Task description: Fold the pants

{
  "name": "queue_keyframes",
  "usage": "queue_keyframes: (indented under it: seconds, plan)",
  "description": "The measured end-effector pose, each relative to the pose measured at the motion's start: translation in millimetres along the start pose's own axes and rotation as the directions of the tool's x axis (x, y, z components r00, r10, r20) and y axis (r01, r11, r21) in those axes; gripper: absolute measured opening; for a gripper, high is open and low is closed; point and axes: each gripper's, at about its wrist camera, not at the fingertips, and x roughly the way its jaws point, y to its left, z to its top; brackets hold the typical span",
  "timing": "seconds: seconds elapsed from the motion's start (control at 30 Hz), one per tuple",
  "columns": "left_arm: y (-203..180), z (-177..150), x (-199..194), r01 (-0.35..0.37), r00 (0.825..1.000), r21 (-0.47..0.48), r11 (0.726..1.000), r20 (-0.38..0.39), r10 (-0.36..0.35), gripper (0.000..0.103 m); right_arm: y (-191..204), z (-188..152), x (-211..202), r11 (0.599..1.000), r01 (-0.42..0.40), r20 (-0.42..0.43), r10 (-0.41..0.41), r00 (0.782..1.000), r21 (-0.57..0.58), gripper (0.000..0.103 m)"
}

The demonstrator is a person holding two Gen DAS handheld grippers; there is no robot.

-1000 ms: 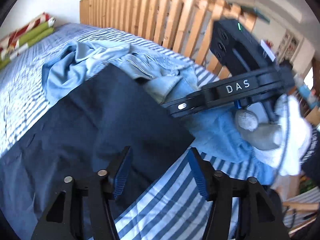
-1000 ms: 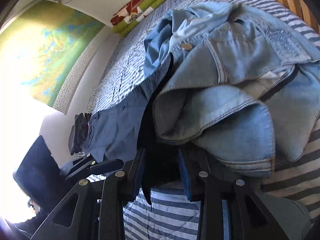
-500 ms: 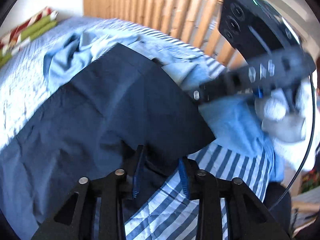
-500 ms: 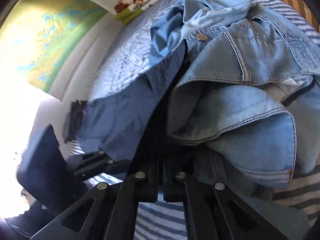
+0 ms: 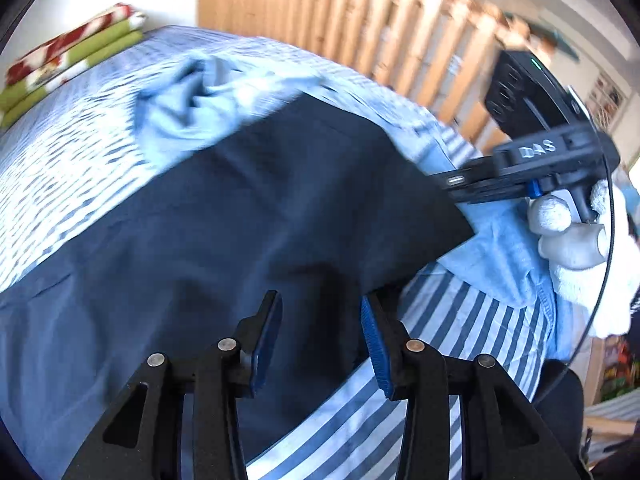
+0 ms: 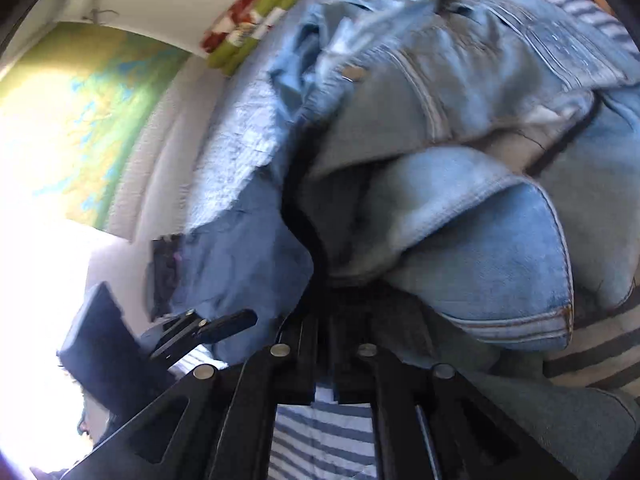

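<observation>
A heap of pale denim (image 6: 460,160) crowds the far side of the bed (image 5: 460,360), bunched in thick folds right against the dark navy pants (image 5: 240,220) and partly lying over their far edge. The pants spread flat across the striped blue-and-white bedcover, one corner reaching toward the near edge of the bed. A light blue garment (image 5: 188,108) sits crumpled beyond them. At the far corner of the bed, folded red, white and green cloth (image 5: 72,64) is stacked against the white wall. A slatted wooden headboard (image 5: 360,28) runs along the bed's far edge; a green and yellow map (image 6: 80,120) hangs on the wall.

Left gripper (image 5: 320,332): its blue ribbed fingers (image 5: 266,332) stand apart over the pants' near edge, having just widened a little, dark cloth between them but not pinched. Right gripper (image 6: 323,344): fingers drawn together on the pants' dark hem beneath the denim. In the left view a white-gloved hand (image 5: 568,232) holds that right gripper.
</observation>
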Motion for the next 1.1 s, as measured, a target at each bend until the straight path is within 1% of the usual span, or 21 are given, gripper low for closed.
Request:
queue_keyframes:
  seconds: [0.03,0.07,0.1,0.13,0.17,0.2,0.27,0.3,0.33,0.43,0.47,0.53,0.63,0.73,0.77,0.8,0.83,0.9,0.93,0.97,1.1]
  plan:
    - [9,-6,-10,-0.007,1.000,-0.015,1.000,0.008,0.007,0.045,1,0,-8,1.000,-0.007,0.021,0.007,1.000,-0.018,0.009]
    - [20,-11,-19,-0.020,1.000,-0.030,0.999,0.012,0.021,0.046,-1,0,-13,1.000,-0.016,0.034,0.016,0.999,-0.025,0.013]
    - [32,-17,-29,-0.045,0.999,-0.047,0.998,0.015,0.046,0.046,-2,0,-16,1.000,-0.018,0.037,0.018,0.999,-0.021,0.026]
    - [41,-25,-38,-0.065,0.998,-0.065,0.996,0.014,0.066,0.046,-4,0,-17,1.000,-0.019,0.035,0.019,0.999,-0.015,0.034]
    - [54,-34,-47,-0.088,0.996,-0.090,0.992,0.010,0.089,0.046,-5,0,-16,1.000,-0.016,0.032,0.017,0.999,-0.019,0.049]
    - [68,-39,-53,-0.107,0.994,-0.112,0.988,0.005,0.108,0.046,-5,-1,-13,0.999,0.003,0.020,-0.002,1.000,-0.036,0.052]
    - [89,-56,-69,-0.136,0.991,-0.168,0.976,-0.006,0.137,0.046,-3,-1,-2,0.994,0.070,0.006,-0.070,0.998,-0.079,0.052]
    - [103,-65,-77,-0.149,0.989,-0.203,0.968,-0.013,0.150,0.046,-4,-1,2,0.994,0.068,-0.005,-0.069,0.998,-0.084,0.052]
    - [115,-74,-85,-0.165,0.986,-0.236,0.958,-0.017,0.166,0.046,-6,-1,4,0.996,0.052,-0.004,-0.053,0.999,-0.073,0.052]
    - [148,-96,-110,-0.182,0.982,-0.334,0.925,-0.017,0.187,0.046,-18,-1,-16,0.998,-0.065,0.066,0.066,0.996,-0.008,0.052]
    - [156,-101,-117,-0.192,0.980,-0.349,0.917,-0.018,0.199,0.046,-21,-1,-24,0.997,-0.075,0.093,0.074,0.993,0.013,0.052]
    - [162,-109,-128,-0.208,0.976,-0.355,0.912,-0.014,0.217,0.046,-24,0,-31,0.994,-0.108,0.109,0.104,0.989,0.031,0.052]
    - [165,-112,-135,-0.188,0.979,-0.353,0.916,0.002,0.202,0.046,-9,-1,-21,0.998,-0.051,0.069,0.053,0.996,-0.027,0.052]
    - [163,-109,-118,-0.137,0.990,-0.348,0.928,-0.006,0.143,0.046,5,0,8,0.997,0.030,-0.010,-0.031,0.999,-0.078,0.052]
    - [163,-108,-111,-0.136,0.990,-0.335,0.933,-0.017,0.138,0.046,8,0,19,0.994,0.062,-0.040,-0.066,0.997,-0.087,0.052]
    - [163,-107,-98,-0.171,0.985,-0.302,0.938,-0.041,0.167,0.046,9,-1,28,0.992,0.089,-0.057,-0.095,0.994,-0.094,0.049]
    - [165,-107,-86,-0.211,0.977,-0.283,0.936,-0.071,0.199,0.046,11,-1,35,0.990,0.102,-0.077,-0.110,0.991,-0.100,0.047]
    - [167,-107,-58,-0.275,0.958,-0.235,0.932,-0.151,0.245,0.046,14,-3,45,0.986,0.132,-0.114,-0.144,0.983,-0.106,0.023]
    - [170,-108,-48,-0.291,0.950,-0.226,0.930,-0.180,0.253,0.046,18,-5,47,0.987,0.123,-0.136,-0.137,0.981,-0.106,0.017]
    - [172,-109,-44,-0.295,0.949,-0.228,0.928,-0.186,0.256,0.046,24,-7,48,0.987,0.118,-0.154,-0.135,0.979,-0.110,0.006]
    - [170,-108,-68,-0.248,0.968,-0.260,0.933,-0.110,0.227,0.046,68,-14,38,0.963,0.166,-0.122,-0.194,0.973,-0.214,0.003]
